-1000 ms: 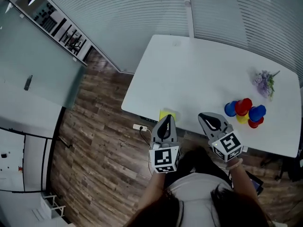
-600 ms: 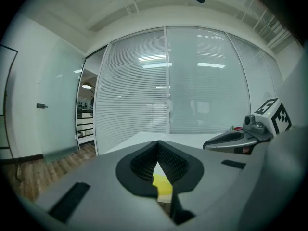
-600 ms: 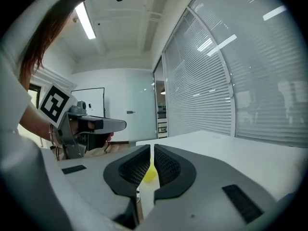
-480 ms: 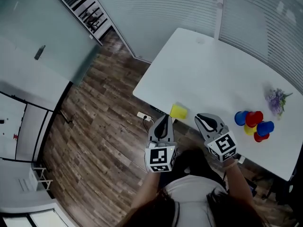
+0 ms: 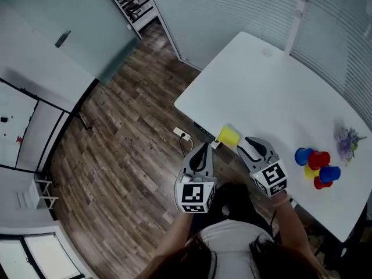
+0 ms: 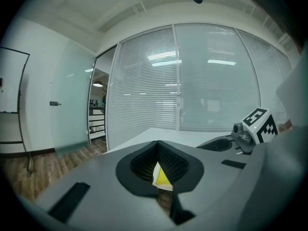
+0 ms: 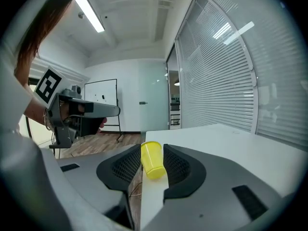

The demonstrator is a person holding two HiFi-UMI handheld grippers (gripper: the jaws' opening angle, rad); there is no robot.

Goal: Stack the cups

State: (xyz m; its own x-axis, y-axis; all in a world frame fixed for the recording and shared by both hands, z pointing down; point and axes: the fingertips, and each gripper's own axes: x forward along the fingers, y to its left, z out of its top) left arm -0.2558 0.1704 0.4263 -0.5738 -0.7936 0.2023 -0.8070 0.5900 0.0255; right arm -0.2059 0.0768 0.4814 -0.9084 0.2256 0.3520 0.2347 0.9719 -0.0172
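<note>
Table (image 5: 273, 92) white, set over a wooden floor (image 5: 128, 132). Yellow cup (image 5: 228, 136) alone at the table's near edge, close to the corner.

From the head view: yellow cup just ahead of the right gripper (image 5: 250, 146) and slightly to its left, near the jaw tips but apart from them. From the right gripper view: same cup (image 7: 153, 163) framed in the gap between the jaws, wide rim uppermost and leaning a little. Standing or lying on its side: cannot tell. Jaws of the right gripper (image 7: 153, 160) parted, having just been opening. Ribbed pads clear of the cup on both sides, nothing clamped.

Left gripper (image 5: 202, 148) off the table, over the floor, left of the yellow cup and just short of the table edge. Jaws pressed together on nothing. In the left gripper view, only a thin sliver of the yellow cup (image 6: 162, 177) visible through the slit between the closed jaws, well beyond them. Right gripper (image 6: 255, 129) with its marker cube also in that view, off to the right.

Cluster of cups (image 5: 317, 167) in blue, red and yellow, packed together, well apart from the yellow cup, further along the table to the right. Purple flowers (image 5: 349, 139) near that cluster.
</note>
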